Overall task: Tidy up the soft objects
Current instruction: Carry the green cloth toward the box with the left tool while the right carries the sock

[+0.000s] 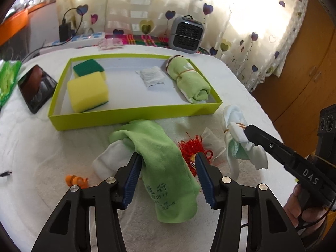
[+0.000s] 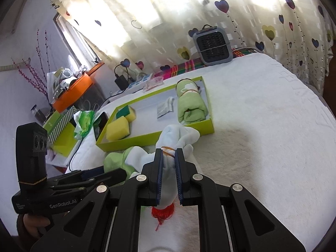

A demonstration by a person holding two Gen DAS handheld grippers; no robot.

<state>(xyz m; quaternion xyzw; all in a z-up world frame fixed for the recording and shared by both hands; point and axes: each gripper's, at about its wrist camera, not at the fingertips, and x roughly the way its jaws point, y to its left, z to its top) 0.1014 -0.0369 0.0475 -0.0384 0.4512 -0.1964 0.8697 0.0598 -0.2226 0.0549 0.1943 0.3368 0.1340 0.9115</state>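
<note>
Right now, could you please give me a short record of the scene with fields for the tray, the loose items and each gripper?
tray: lime green tray on the white cloth
in tray: two yellow-green sponges, a white packet, a rolled green towel
loose items: unrolled green towel, red tassel, small orange item
left gripper: jaws open astride the unrolled green towel, not pressing it
right gripper: jaws shut on a banded white cloth bundle, near the tray's front corner
</note>
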